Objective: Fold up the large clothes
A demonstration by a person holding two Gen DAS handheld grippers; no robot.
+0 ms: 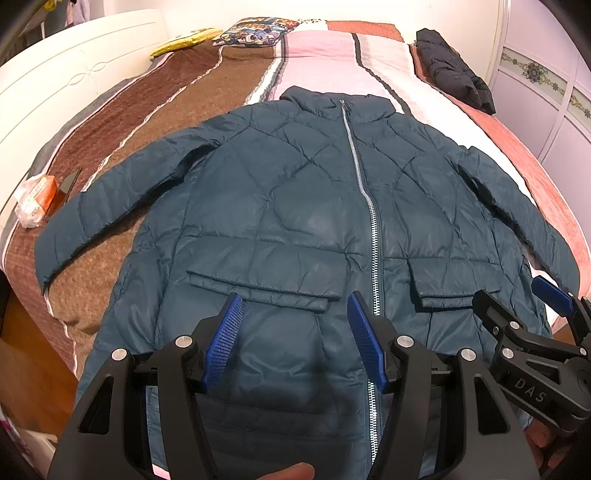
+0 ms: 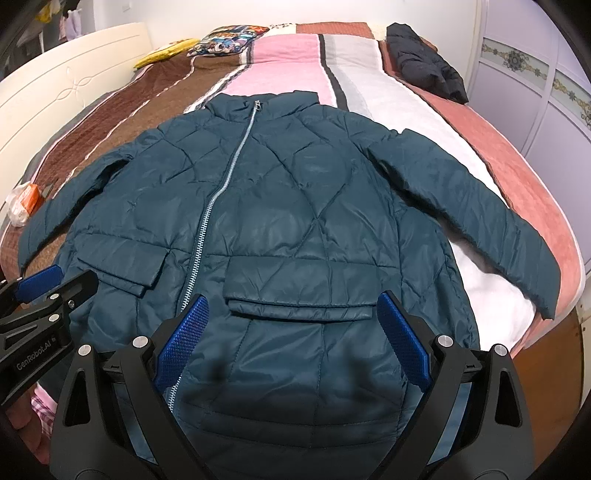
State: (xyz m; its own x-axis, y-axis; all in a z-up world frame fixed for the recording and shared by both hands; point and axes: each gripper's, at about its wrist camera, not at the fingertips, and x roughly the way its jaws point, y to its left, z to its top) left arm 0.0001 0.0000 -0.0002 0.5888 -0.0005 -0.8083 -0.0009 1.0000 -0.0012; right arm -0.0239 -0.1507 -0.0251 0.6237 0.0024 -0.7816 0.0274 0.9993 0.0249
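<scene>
Striped bed (image 1: 229, 66) — teal jacket (image 1: 295, 206), black garment (image 1: 454, 70), pillows (image 1: 255, 31)

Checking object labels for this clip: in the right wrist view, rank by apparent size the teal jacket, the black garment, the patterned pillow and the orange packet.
1. teal jacket, by far the largest.
2. black garment.
3. patterned pillow, close to the black garment; both lie far back, so that order is unsure.
4. orange packet, smallest.

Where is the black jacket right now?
In both views the black jacket lies bunched at the far right of the bed, on the salmon-pink stripe by the wardrobe, beyond the spread teal jacket.
</scene>
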